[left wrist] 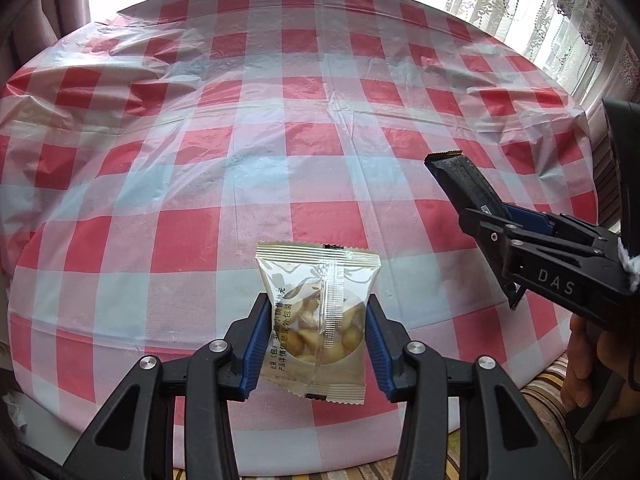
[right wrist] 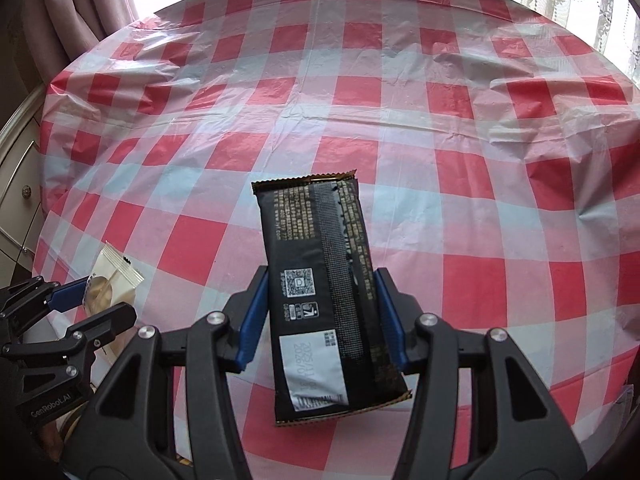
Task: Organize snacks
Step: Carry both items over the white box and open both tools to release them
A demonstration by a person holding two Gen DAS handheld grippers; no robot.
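Note:
My left gripper (left wrist: 317, 306) is shut on a cream packet of nuts (left wrist: 316, 276). The packet stands upright between the blue pads, lifted above the table. My right gripper (right wrist: 321, 280) is shut on a long black snack bar (right wrist: 320, 264), its printed back facing the camera and its top tilted slightly left. In the left wrist view the black snack bar (left wrist: 464, 180) sticks up at the right, held over the table's right part. In the right wrist view the packet of nuts (right wrist: 110, 280) and the left gripper (right wrist: 100, 302) show at the lower left.
A round table (left wrist: 256, 152) under a wrinkled red-and-white checked plastic cloth fills both views. Curtains and a bright window stand behind it. A pale cabinet (right wrist: 18, 184) is at the left. Striped upholstery (left wrist: 540, 396) and a hand (left wrist: 584, 360) lie at the near right.

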